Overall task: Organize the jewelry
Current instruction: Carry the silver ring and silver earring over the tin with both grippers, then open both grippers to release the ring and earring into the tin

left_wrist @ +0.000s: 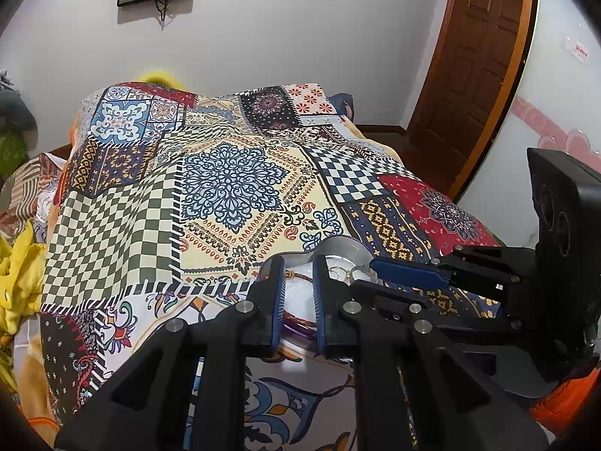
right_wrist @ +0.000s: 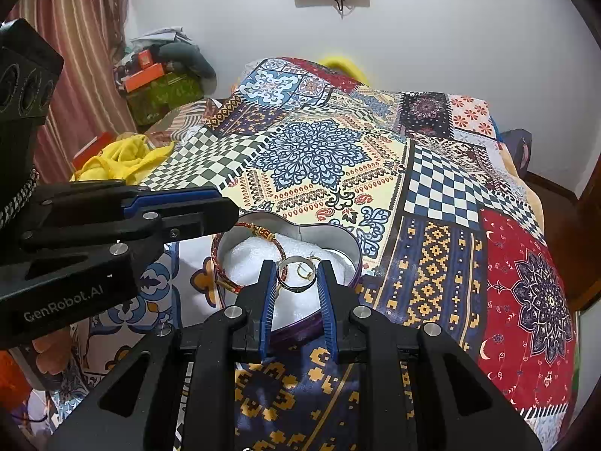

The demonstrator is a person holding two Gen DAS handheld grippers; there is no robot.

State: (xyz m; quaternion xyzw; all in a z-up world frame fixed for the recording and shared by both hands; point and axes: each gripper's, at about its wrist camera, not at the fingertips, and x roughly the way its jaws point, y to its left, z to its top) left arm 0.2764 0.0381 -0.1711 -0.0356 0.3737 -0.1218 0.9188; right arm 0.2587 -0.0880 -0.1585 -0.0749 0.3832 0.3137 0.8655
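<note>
Patchwork bedspread (right_wrist: pixel 432 195) is filling both views, and low in the centre of the right wrist frame the right gripper (right_wrist: pixel 296 282) is hanging with its blue pads spread on either side of a silver ring (right_wrist: pixel 296 274), without pinching it, over the white lining of a heart-shaped tin (right_wrist: pixel 351 248). Beside that ring a small gold ring (right_wrist: pixel 306 268) is lying, a red braided bracelet (right_wrist: pixel 225 251) is draping over the tin's left rim, and the left gripper (left_wrist: pixel 296 297), also parted, is reaching in at the tin's left edge. Loading the tin looks nearly done; next the bracelet probably needs tucking fully inside.
</note>
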